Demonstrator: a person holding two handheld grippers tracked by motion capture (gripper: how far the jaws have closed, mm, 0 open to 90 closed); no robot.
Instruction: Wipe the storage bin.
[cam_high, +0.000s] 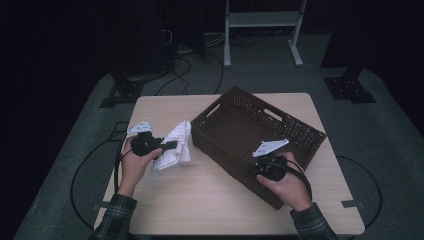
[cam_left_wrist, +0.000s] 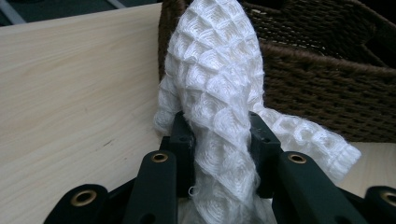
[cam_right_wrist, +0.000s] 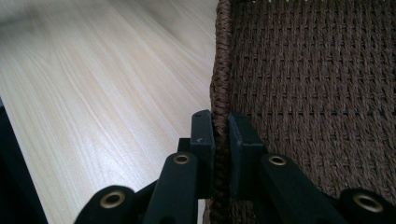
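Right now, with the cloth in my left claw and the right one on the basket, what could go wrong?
1. The white cloth is bunched between the left claw with loose ends hanging; a trailing end could snag on the basket rim on the way in.
2. The right claw pinches only the thin woven wall; a pull might tilt or slide the basket.
3. The basket sits angled near the table edge, so a shove could push it toward that edge.

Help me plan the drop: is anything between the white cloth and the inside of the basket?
Only the basket's near wall, which the cloth in the left gripper must clear. The right gripper clamps the rim farther along, aside.
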